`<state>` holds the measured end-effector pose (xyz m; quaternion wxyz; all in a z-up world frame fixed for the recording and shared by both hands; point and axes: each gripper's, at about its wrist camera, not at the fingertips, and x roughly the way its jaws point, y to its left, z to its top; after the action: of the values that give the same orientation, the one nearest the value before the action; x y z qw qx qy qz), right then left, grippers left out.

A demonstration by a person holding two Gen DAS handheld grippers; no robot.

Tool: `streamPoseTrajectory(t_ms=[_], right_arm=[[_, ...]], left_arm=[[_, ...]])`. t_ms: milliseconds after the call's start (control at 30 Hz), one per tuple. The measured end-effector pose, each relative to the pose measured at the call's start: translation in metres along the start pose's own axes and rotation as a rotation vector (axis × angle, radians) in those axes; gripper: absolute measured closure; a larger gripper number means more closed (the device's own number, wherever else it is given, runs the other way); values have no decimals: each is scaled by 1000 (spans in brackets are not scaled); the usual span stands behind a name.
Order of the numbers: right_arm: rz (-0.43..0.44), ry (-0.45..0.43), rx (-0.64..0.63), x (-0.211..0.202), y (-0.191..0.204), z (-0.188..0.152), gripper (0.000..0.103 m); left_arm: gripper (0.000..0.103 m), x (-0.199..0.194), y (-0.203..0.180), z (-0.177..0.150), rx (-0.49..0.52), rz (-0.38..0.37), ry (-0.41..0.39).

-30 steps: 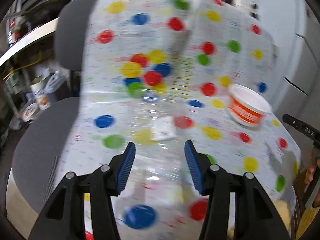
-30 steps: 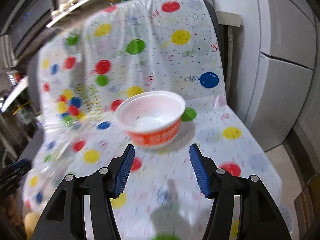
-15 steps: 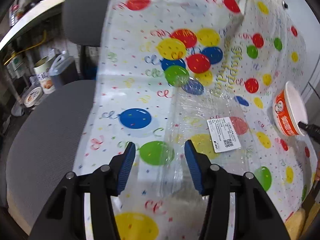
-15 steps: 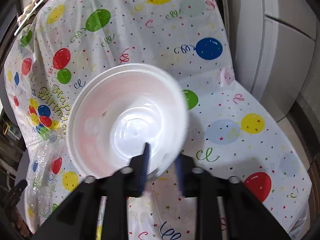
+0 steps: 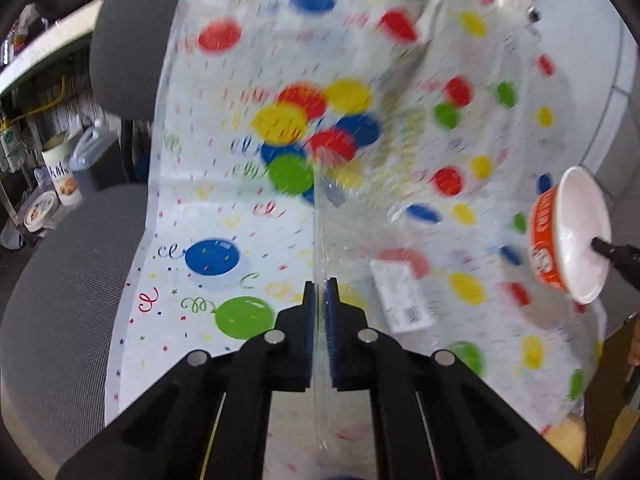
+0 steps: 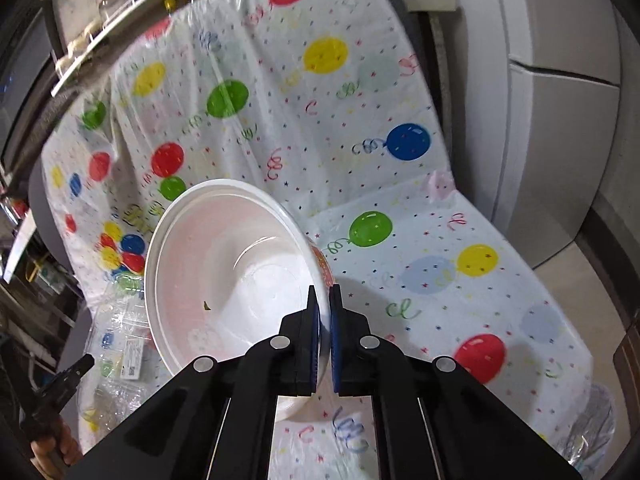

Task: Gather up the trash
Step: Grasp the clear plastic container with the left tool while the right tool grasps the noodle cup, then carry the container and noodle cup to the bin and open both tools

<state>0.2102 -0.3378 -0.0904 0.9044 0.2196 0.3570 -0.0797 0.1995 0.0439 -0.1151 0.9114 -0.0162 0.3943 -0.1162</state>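
My left gripper (image 5: 321,292) is shut on the edge of a clear plastic wrapper (image 5: 380,240) with a white barcode label (image 5: 402,298); the wrapper hangs lifted off the balloon-print cover. My right gripper (image 6: 324,300) is shut on the rim of a white disposable bowl (image 6: 228,272) with an orange outside, held tilted above the cover. The bowl also shows in the left wrist view (image 5: 568,236), at the right edge. The wrapper shows in the right wrist view (image 6: 116,340), low at the left.
A balloon-print plastic cover (image 5: 208,216) drapes over two grey office chairs (image 5: 68,264). Tins and a jug (image 5: 68,172) stand on the floor at left. White cabinets (image 6: 560,120) stand at right. A shelf with jars (image 6: 120,16) runs behind.
My left gripper has closed on the wrapper's edge and lifted it. My right gripper has closed on the bowl's rim and raised it, tilted, off the cover.
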Motion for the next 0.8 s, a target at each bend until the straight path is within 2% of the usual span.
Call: streamPoseTrajectory(t_ms=[133, 333, 533, 633, 800], right_arm=[[-1, -36, 9, -32, -11, -5, 98], [-8, -51, 47, -73, -42, -21, 98], [-24, -55, 100, -109, -78, -49, 98], [-75, -73, 126, -135, -104, -65, 98], [-219, -76, 227, -174, -170, -102, 98]], left_arm=[[100, -39, -24, -2, -8, -60, -82], [100, -71, -75, -13, 34, -50, -168], [100, -70, -116, -26, 75, -122, -132], [100, -74, -144, -34, 127, -170, -134], [100, -73, -199, -50, 214, -276, -126]])
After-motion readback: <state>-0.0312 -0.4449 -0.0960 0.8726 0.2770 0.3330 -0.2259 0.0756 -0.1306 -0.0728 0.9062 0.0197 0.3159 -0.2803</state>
